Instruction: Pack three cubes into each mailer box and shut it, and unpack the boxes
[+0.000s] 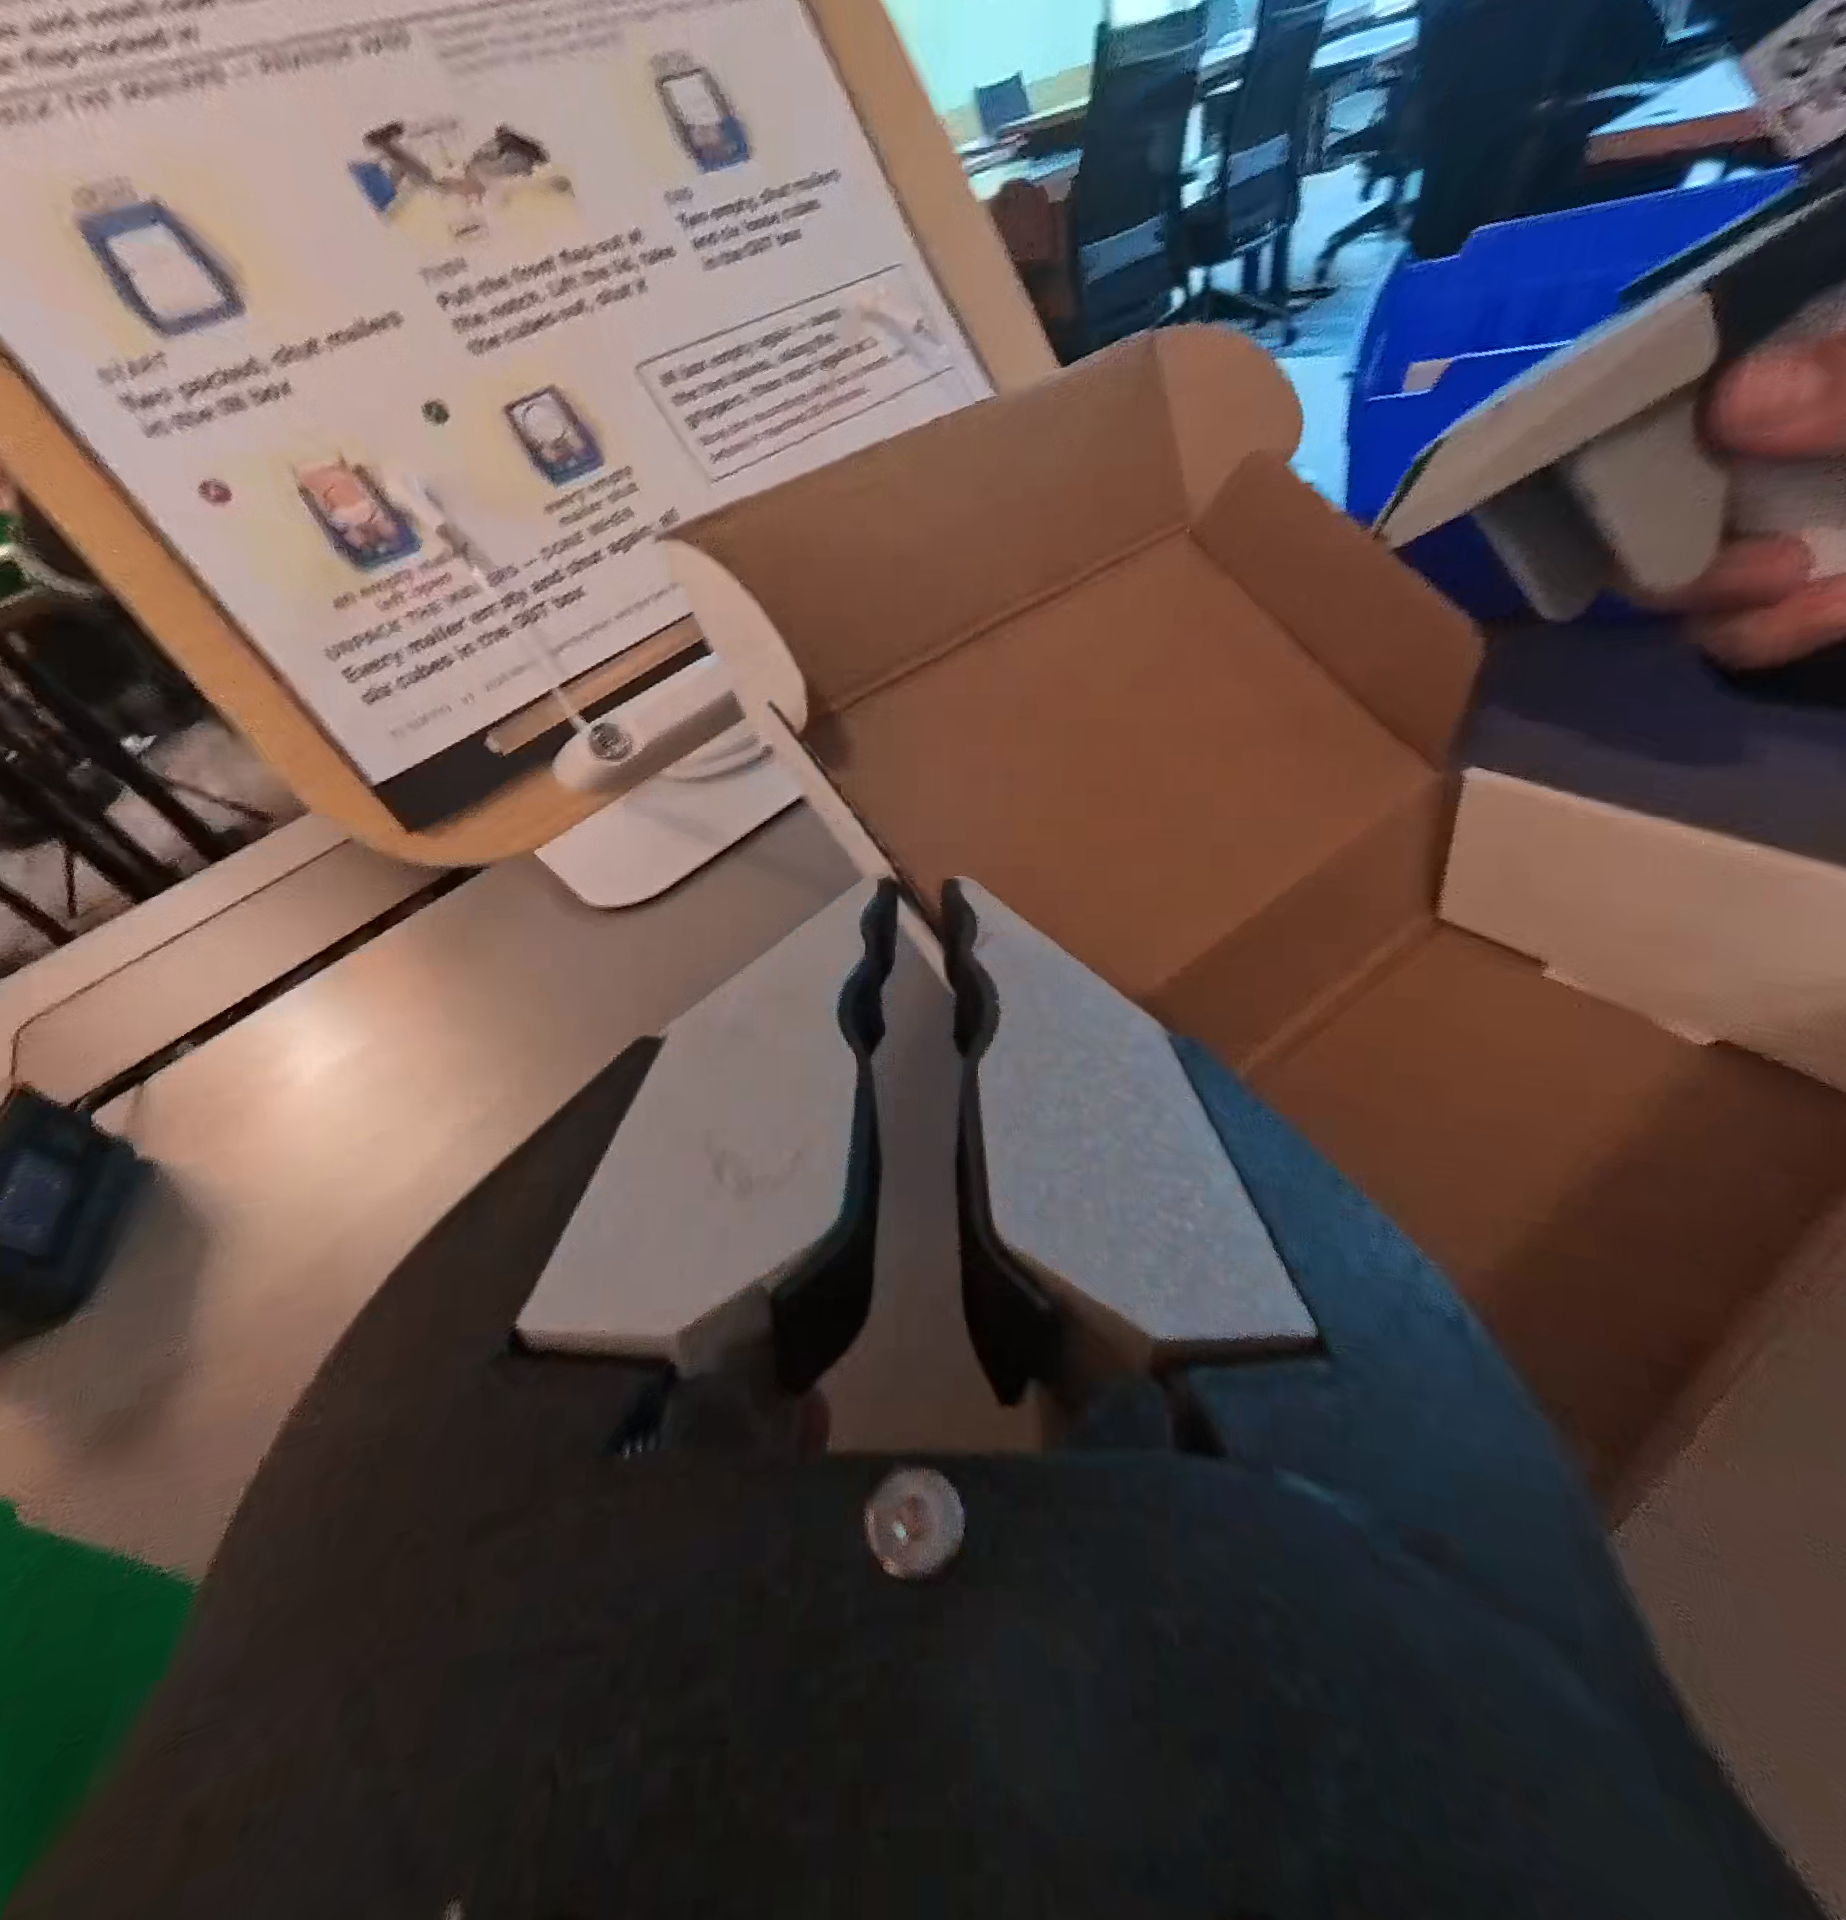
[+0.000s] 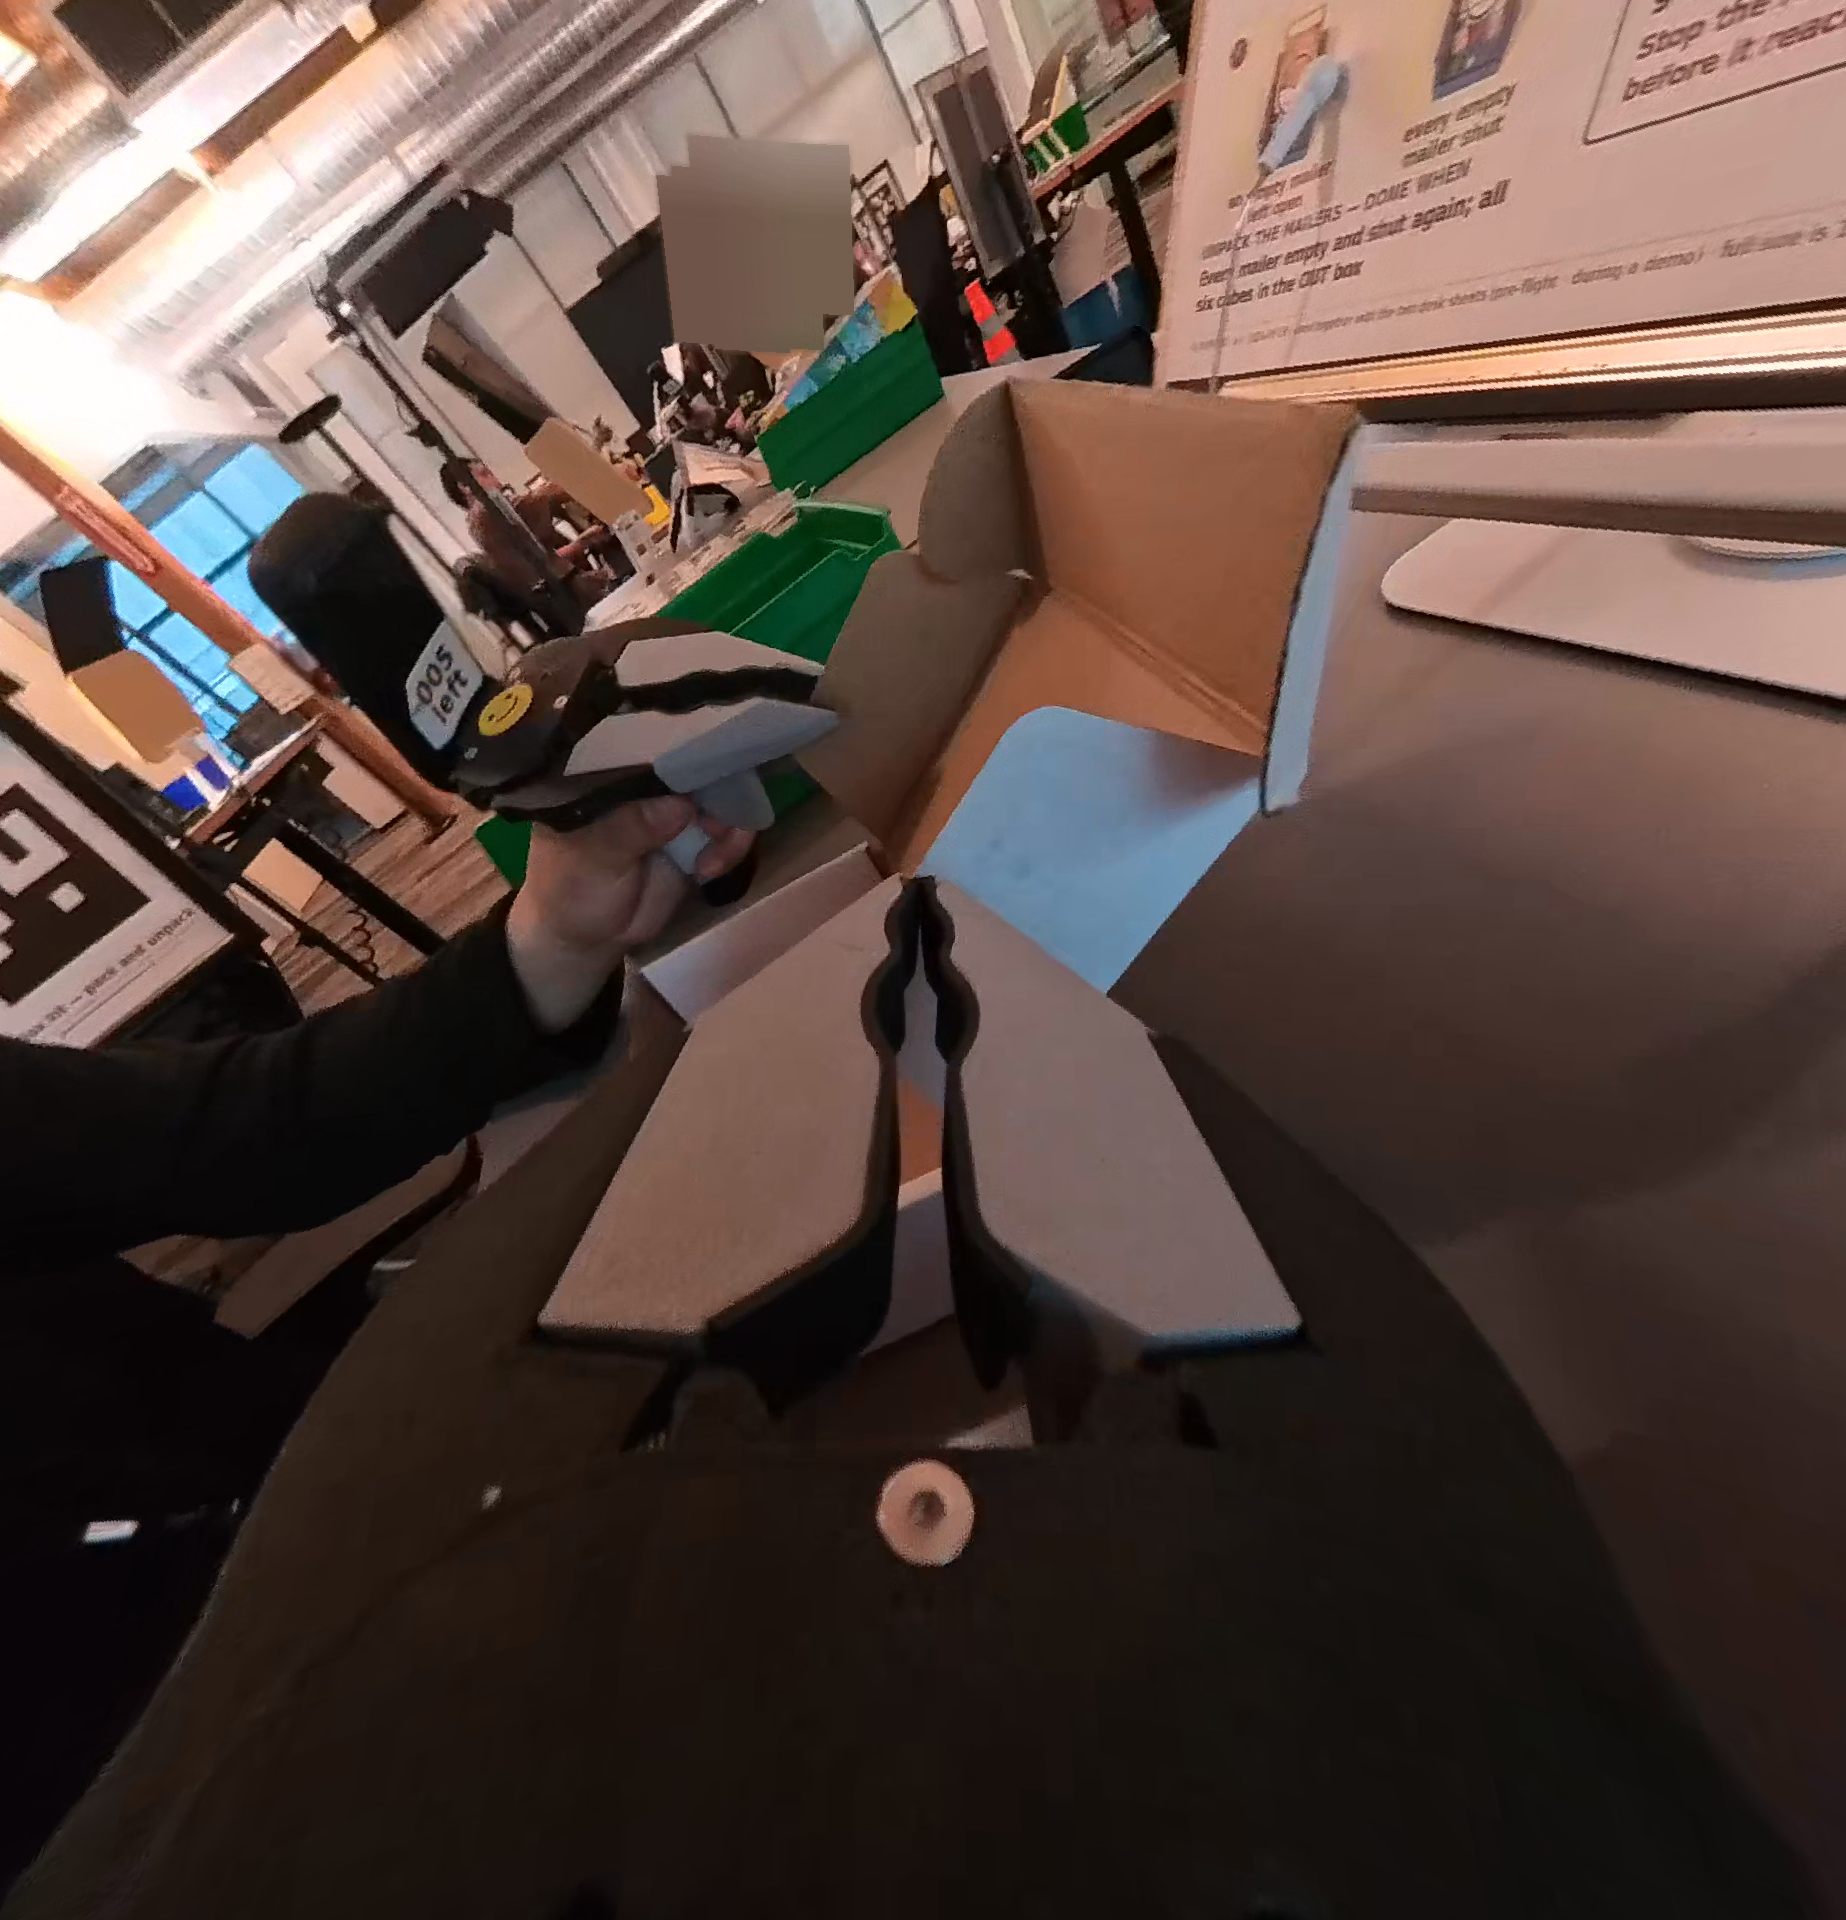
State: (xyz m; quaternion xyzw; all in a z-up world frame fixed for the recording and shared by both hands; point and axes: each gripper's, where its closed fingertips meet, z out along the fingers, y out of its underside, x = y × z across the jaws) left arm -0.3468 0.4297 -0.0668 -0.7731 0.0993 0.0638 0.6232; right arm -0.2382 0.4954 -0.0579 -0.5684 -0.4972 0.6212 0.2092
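My left tongs (image 1: 919,902) pinch the mailer box's (image 1: 1158,748) side wall at twelve o'clock. My right tongs (image 2: 924,902) sit nearly closed at its white edge; whether they grip it I cannot tell. The box stands open on the grey worktop (image 2: 1521,987), nothing visible inside. A blue bin (image 1: 1501,312) sits at two o'clock.

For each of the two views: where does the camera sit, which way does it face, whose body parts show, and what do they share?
Left wrist view: on the left gripper, looking along nearly shut fingers at the open mailer box; the right gripper and a hand show upper right.
Right wrist view: on the right gripper, facing the same box; the left gripper, hand and sleeve show.
Shared: box, both grippers.
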